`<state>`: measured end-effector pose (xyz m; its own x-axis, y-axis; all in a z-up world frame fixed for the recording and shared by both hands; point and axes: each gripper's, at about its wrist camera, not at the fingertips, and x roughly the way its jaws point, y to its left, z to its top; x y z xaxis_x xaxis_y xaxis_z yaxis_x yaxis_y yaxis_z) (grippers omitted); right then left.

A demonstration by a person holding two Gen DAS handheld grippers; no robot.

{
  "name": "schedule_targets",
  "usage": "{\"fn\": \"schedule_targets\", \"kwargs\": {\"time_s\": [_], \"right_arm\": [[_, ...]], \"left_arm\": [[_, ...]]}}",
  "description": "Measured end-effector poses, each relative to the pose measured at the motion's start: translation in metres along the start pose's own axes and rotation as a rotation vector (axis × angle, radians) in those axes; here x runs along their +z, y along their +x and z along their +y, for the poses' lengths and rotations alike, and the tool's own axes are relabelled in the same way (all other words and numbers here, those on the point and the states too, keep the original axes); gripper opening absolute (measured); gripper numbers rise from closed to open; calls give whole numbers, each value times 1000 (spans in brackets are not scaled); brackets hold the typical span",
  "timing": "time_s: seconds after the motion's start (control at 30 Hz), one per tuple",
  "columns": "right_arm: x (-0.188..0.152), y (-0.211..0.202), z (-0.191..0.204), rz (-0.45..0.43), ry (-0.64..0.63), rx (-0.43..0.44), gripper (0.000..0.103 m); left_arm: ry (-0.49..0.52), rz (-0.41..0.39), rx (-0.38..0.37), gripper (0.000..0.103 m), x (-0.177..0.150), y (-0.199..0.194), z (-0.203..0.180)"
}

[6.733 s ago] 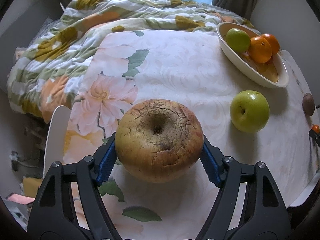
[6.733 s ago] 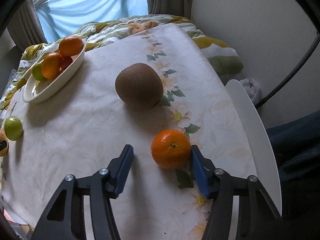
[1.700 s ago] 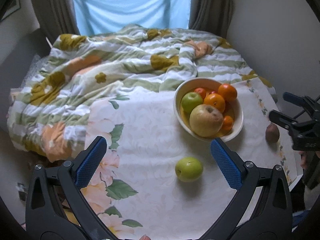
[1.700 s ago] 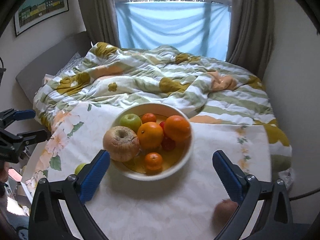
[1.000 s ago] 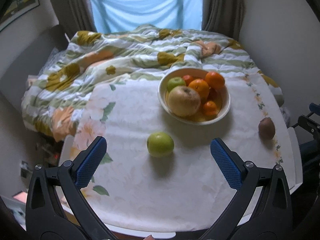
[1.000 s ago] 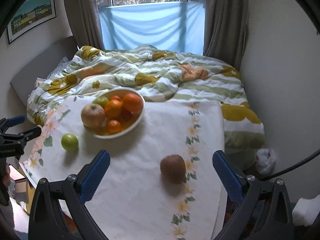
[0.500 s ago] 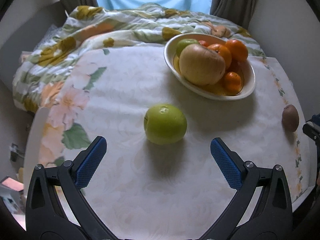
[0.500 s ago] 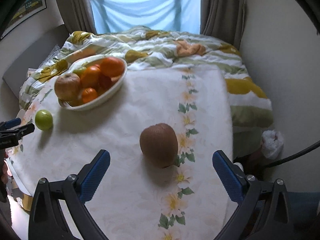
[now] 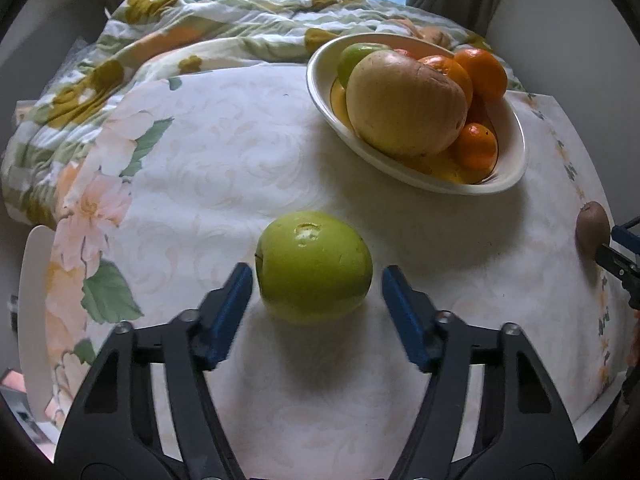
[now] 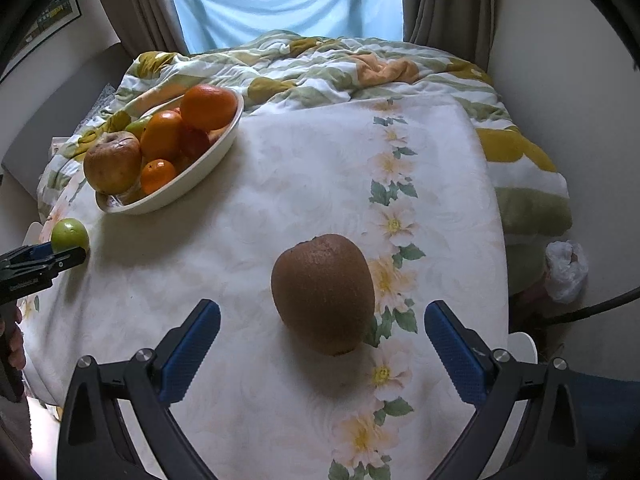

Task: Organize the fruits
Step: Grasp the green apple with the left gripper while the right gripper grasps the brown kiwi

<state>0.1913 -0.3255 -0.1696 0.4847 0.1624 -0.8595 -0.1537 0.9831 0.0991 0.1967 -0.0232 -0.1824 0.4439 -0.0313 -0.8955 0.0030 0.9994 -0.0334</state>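
Left wrist view: the left tongs (image 9: 316,280) have just been closing, and the green apple (image 9: 314,266) sits between their blue pads on the flowered cloth of the desk (image 9: 224,168). The pads are still apart from the fruit, a narrow gap on each side, so nothing is clamped. Behind the apple, a cream bowl (image 9: 516,168) holds a big yellowish apple (image 9: 404,100), oranges (image 9: 480,68) and another green fruit (image 9: 356,56). At the far right edge the kiwi (image 9: 592,230) lies just beside the other tongs.

Right wrist view: the right tongs (image 10: 322,344) stand wide apart, with the brown kiwi (image 10: 324,292) lying on the desk between their pads and touching neither. The bowl (image 10: 208,164) of fruit is up left, near the bedcover (image 10: 340,64). The green apple (image 10: 70,234) shows at the left edge, by the tip of the left tongs (image 10: 48,256)
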Motion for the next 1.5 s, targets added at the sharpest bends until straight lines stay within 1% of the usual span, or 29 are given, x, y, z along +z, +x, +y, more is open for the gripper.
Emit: {"fn": "schedule_targets", "kwargs": {"time_s": [0.03, 0.13, 0.2, 0.27, 0.33, 0.37, 0.43, 0.5, 0.57, 0.6, 0.63, 0.67, 0.73, 0.83, 0.9, 1.1, 1.37, 1.5], "right_arm": [[0, 1, 0, 3, -1, -3, 102], [1, 7, 0, 13, 1, -4, 102], [1, 9, 1, 16, 1, -5, 100], [1, 12, 1, 25, 2, -2, 95], [2, 16, 1, 34, 6, 3, 87], [2, 17, 0, 38, 8, 2, 85], [3, 21, 0, 42, 11, -3, 78], [3, 22, -1, 41, 16, -7, 74], [4, 22, -3, 33, 27, -17, 74], [5, 23, -3, 30, 31, -20, 71], [6, 23, -4, 29, 35, -21, 64], [7, 23, -4, 30, 33, -21, 61], [9, 23, -2, 25, 25, -7, 50], [10, 22, 4, 20, 1, -27, 50], [10, 21, 5, 15, 10, -9, 50], [13, 7, 11, -2, -7, 8, 50], [23, -20, 25, -24, -31, 42, 50], [32, -34, 35, -38, -46, 70, 50]], "left_arm": [[0, 2, 4, 64, 0, 1, 0], [-2, -3, -9, 64, 0, 1, 3], [9, -5, -4, 64, -2, 0, 1], [18, -6, 3, 64, -3, 0, 0], [20, -6, 7, 64, -4, -1, 0], [17, -4, 6, 64, -5, -2, 0], [11, -1, 2, 64, -7, -3, 2], [3, -1, 0, 64, -8, -4, 2], [0, -2, 2, 64, -10, -4, 2], [-1, -3, 3, 64, -11, -5, 2], [-4, -4, 4, 64, -11, -5, 2], [-6, -5, 3, 64, -12, -5, 2], [-12, -7, 2, 64, -13, -6, 3], [-16, -4, 7, 64, -13, -7, 3], [-23, -6, 9, 64, -15, -10, 5], [-31, -25, 13, 63, -14, -25, 6], [-38, -75, -2, 63, -4, -66, 2], [-30, -111, -12, 63, 9, -90, -1]]}}
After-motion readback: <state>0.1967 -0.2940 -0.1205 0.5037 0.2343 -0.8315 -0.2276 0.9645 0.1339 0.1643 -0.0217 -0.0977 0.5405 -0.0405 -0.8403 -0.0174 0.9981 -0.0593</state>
